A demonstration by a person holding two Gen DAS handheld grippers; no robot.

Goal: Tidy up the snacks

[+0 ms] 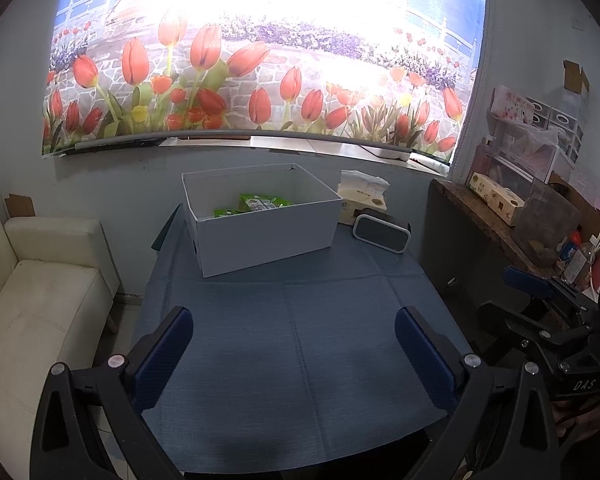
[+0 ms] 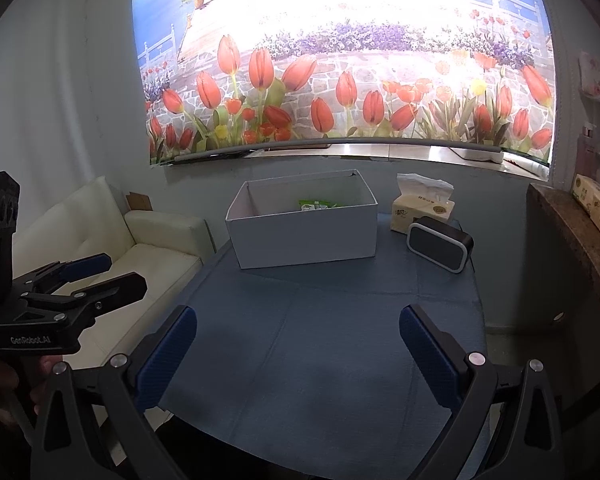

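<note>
Nearest, the left tool (image 1: pixel 294 330) hangs over the blue-clothed worktop (image 1: pixel 300 340) with its fingers spread wide and nothing between them; the right tool (image 2: pixel 298 328) likewise gapes wide and empty; farther, toward 12 o'clock, a white box (image 2: pixel 304 236) stands on the cloth with green snack packets (image 1: pixel 256 204) inside; at 1 o'clock sit a speaker (image 2: pixel 440 246) and a tissue pack (image 2: pixel 422 206).

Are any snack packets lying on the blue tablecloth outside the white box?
No; the green packets sit inside the white box, none on the blue tablecloth.
</note>
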